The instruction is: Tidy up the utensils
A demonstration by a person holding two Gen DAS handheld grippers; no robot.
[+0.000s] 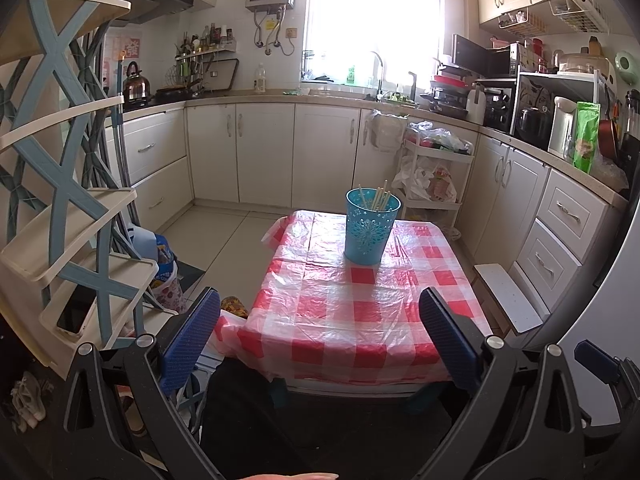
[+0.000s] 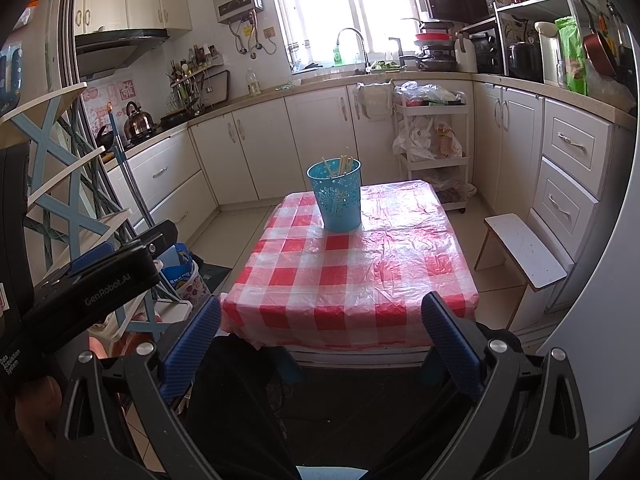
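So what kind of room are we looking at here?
A home kitchen, by the look of it: a sink faucet under the window, a kettle on the stove, and white cabinets lining the walls. A small table with a checked cloth holds a blue cup of chopsticks.

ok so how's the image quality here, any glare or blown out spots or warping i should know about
Left wrist view: the window is blown out white, washing out the sink area, and the plastic tablecloth shows sheen near the blue cup. Right wrist view: the window is also overexposed, with glare on the tablecloth. Both views: fisheye bends the cabinets and darkens the corners; the open grippers look sharp.
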